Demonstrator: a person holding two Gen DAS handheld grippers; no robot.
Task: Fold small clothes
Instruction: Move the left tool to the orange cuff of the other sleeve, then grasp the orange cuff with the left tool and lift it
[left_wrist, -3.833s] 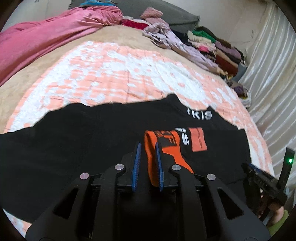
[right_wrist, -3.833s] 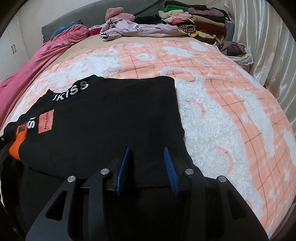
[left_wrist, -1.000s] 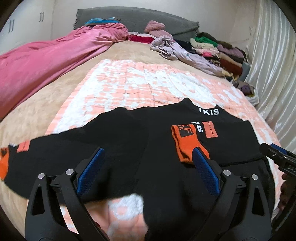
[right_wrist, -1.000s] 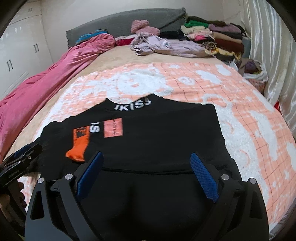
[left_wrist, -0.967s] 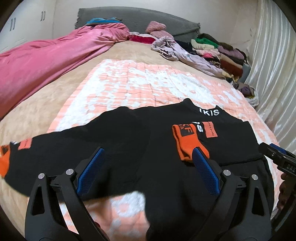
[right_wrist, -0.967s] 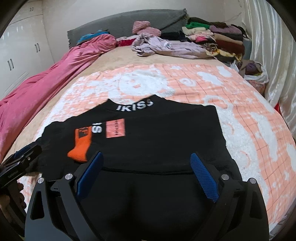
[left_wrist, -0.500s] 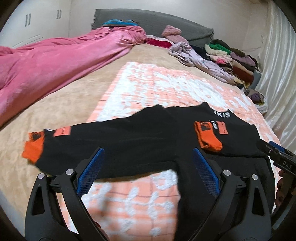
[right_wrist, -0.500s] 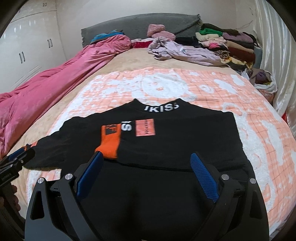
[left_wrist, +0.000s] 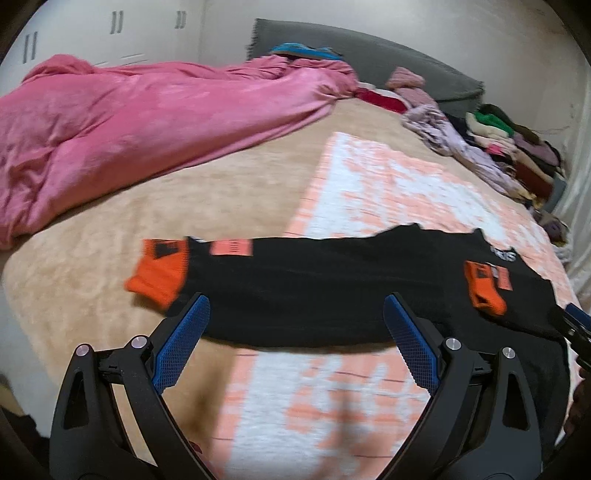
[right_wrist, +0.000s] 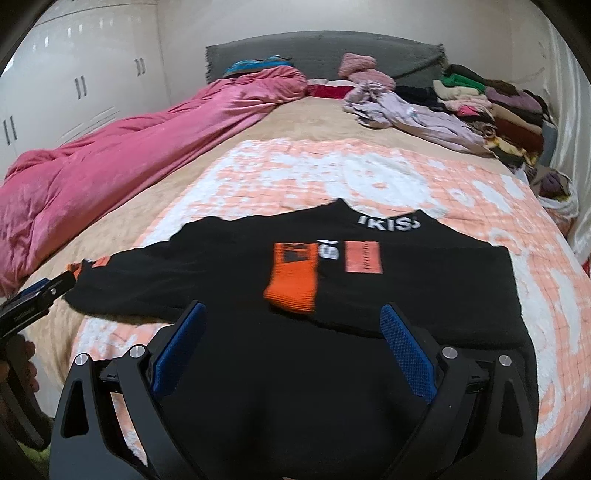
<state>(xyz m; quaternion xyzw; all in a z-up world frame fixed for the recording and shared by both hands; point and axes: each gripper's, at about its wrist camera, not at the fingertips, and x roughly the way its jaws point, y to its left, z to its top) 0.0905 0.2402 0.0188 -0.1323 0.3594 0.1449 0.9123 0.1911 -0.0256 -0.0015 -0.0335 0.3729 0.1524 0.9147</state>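
- Ahead of both my tongs spreads the bed, its tan plush cover soft and matted; a crumpled pink duvet with a sheen lies far off to my left.
- On top is a peach-and-white checked blanket, fuzzy and quilted.
- The black sweater lies flat on that blanket, just past the tips of my right tongs, collar away from me with white lettering; one sleeve is folded across the chest, its ribbed orange cuff beside an orange patch.
- The other sleeve stretches straight out, crossing just beyond my left tongs; its orange cuff ends on the tan cover, ahead and left of the tips. Only the left view shows this cuff clearly; the right view shows the hem nearest me.
- Both tongs gape wide, blue textured pads empty.
- Stacked folded clothes sit far ahead to the right.
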